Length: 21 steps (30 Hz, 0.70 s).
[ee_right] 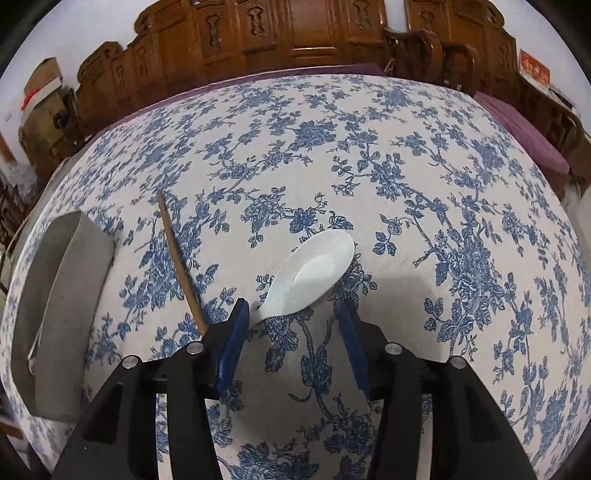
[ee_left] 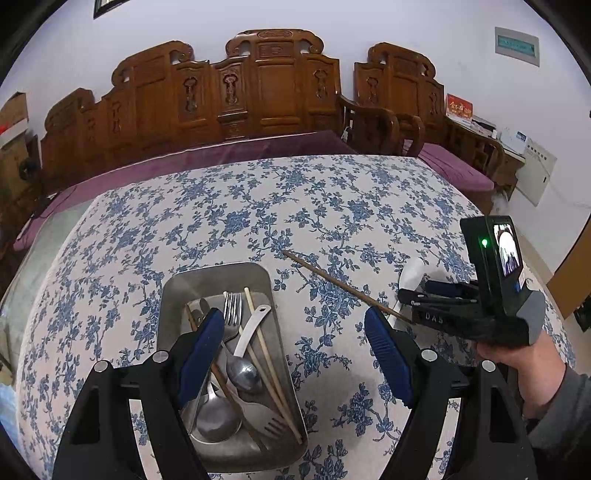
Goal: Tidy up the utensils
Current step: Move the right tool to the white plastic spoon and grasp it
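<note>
The right gripper [ee_right: 291,314] hovers with fingers spread wide and empty over the white spoon [ee_right: 314,271], whose handle end sits between them, bowl pointing toward one o'clock on the desk [ee_right: 443,166]; a chopstick [ee_right: 181,266] lies at eleven o'clock, and the left gripper [ee_left: 295,332], also wide, waits over the tray [ee_left: 218,273].

carved wooden bench [ee_left: 258,92] — purple cushion [ee_left: 207,155] | pale wall [ee_left: 369,22] | floral tablecloth [ee_right: 369,166]
</note>
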Available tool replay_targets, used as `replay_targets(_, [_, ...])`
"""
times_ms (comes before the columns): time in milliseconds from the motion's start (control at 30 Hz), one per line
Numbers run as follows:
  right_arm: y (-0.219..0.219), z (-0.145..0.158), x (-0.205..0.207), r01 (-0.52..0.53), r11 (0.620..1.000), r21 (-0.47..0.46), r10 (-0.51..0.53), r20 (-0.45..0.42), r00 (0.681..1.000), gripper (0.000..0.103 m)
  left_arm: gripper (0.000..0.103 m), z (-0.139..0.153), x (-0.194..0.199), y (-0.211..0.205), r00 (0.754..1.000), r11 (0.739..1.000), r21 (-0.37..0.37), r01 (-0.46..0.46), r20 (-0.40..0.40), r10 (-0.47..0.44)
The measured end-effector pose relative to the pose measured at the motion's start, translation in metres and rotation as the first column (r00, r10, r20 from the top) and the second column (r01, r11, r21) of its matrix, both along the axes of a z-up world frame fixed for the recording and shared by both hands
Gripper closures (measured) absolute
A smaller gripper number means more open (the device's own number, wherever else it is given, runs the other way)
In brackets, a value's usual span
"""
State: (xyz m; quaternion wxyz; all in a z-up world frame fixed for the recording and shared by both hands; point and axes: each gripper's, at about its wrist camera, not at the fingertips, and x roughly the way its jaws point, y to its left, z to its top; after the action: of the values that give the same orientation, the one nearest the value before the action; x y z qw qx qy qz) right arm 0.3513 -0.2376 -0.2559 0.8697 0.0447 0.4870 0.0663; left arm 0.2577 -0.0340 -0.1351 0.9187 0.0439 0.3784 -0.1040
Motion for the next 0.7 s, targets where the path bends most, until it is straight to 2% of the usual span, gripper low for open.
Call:
replay_targets(133, [0.002,0.0,0.001,0.008,1.0,0.01,-0.008,-0.009,1.0,0.048,0.028,0.0,0.001,0.0,1.0,1.0,0.002,-0.002,0.0,0.002])
replay_targets(200, [0.004,-0.001,0.003,0.014,1.0,0.014,-0.014,-0.012,1.0,0.039,0.028,-0.001,0.003,0.0,1.0,1.0,0.003,-0.003,-0.002,0.003])
replay_targets(367, [0.02,-0.002,0.006,0.0,0.996,-0.091,-0.003,-0.028,1.0,0.038,0.028,-0.002,0.003,-0.001,1.0,1.0,0.006,-0.002,-0.002,0.002])
replay_targets(467, [0.021,-0.003,0.005,-0.031,0.992,-0.125,0.027,-0.034,0.999,0.044,0.028,-0.001,0.005,-0.002,1.0,1.0,0.006,-0.002,0.0,0.002])
replay_targets(533, [0.014,-0.001,0.004,-0.038,0.991,-0.127,0.033,-0.043,0.999,0.057,0.028,0.0,0.006,-0.005,1.0,1.0,0.008,0.0,0.001,0.0])
replay_targets(600, [0.005,0.0,0.002,-0.045,0.991,-0.126,0.038,-0.058,0.998,0.077,0.028,0.0,0.007,-0.009,1.0,1.0,0.01,0.001,0.001,-0.001])
replay_targets(700, [-0.006,0.001,-0.005,-0.078,0.988,-0.133,0.069,-0.071,0.995,0.091,0.028,-0.001,0.011,-0.019,1.0,1.0,0.001,0.008,-0.008,-0.008])
